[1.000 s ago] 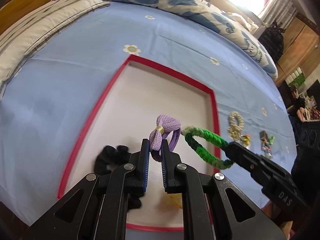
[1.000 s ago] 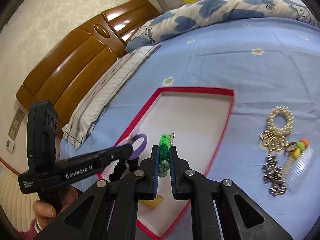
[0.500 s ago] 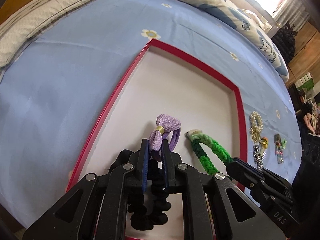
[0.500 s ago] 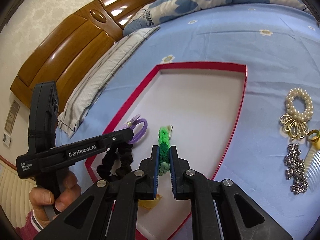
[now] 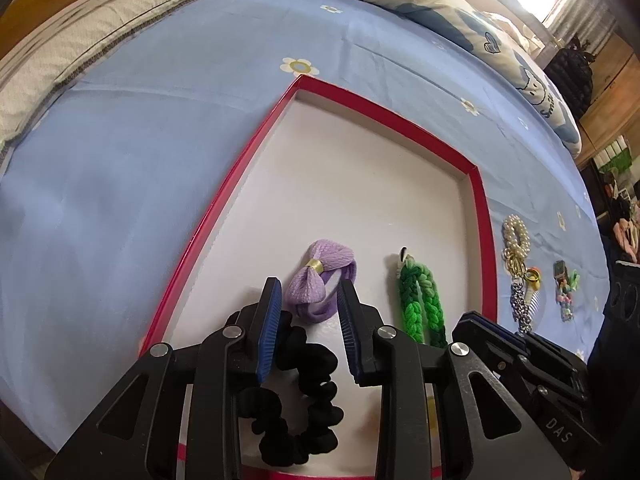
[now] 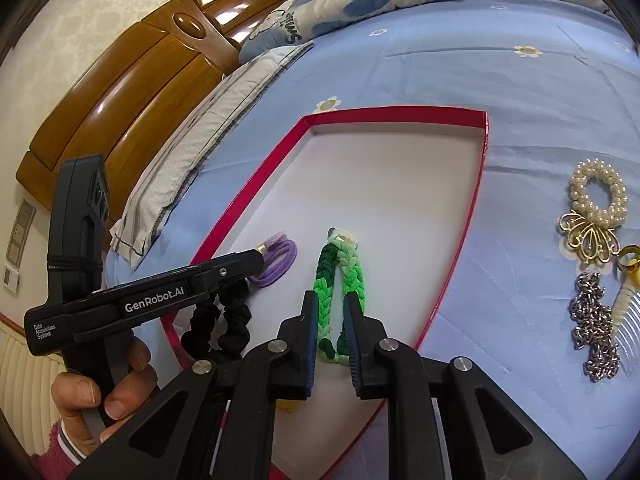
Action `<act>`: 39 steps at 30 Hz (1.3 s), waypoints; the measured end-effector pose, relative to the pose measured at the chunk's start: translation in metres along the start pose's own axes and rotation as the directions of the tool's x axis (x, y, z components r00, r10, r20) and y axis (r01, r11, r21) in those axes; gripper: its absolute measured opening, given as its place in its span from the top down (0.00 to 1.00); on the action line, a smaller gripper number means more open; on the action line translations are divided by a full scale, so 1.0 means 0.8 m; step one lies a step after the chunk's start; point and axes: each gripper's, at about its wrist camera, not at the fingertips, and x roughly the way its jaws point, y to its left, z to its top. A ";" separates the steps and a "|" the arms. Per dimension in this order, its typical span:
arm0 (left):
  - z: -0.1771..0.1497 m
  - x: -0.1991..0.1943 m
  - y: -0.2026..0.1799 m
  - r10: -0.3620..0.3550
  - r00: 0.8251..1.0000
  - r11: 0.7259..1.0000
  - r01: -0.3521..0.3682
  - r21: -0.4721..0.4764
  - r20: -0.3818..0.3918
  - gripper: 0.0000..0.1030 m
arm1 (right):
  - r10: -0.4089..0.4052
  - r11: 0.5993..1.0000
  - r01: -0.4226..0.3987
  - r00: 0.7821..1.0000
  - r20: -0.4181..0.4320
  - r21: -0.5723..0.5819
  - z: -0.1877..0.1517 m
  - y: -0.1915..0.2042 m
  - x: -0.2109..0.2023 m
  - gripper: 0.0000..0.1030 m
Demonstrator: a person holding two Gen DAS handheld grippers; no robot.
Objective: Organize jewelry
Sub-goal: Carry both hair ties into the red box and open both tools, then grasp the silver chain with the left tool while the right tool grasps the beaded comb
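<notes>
Left gripper [image 5: 306, 298] jaws opening around purple tie [image 5: 320, 286], right gripper [image 6: 329, 314] jaws opening astride green braid [image 6: 340, 280], both ties lying in red tray [image 5: 486, 248] on bed [image 5: 120, 160], beside black scrunchie [image 5: 304, 384].

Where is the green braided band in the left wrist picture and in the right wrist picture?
Left wrist view: green braided band, lower right of centre, inside the red-edged tray, right of the purple bow tie.
Right wrist view: lower centre, its near end between the right gripper's opening jaws.
Shared landmark: the pearl ring on the sheet outside the tray.
</notes>
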 end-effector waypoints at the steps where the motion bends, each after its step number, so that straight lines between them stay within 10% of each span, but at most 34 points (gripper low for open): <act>1: 0.000 -0.001 -0.001 0.001 1.000 1.000 -0.001 0.003 0.001 0.74 | -0.001 1.000 0.001 1.000 0.003 0.002 0.000 0.000 -0.002 0.84; 8: 0.000 -0.021 -0.015 -0.016 1.000 1.000 0.016 0.015 0.024 0.74 | -0.001 1.000 0.000 0.999 0.040 0.019 0.000 -0.006 -0.027 0.67; 39: -0.038 -0.013 -0.190 -0.135 0.988 0.957 0.149 0.249 -0.070 0.74 | -0.191 0.936 0.128 0.967 0.167 0.329 -0.059 -0.183 -0.174 0.65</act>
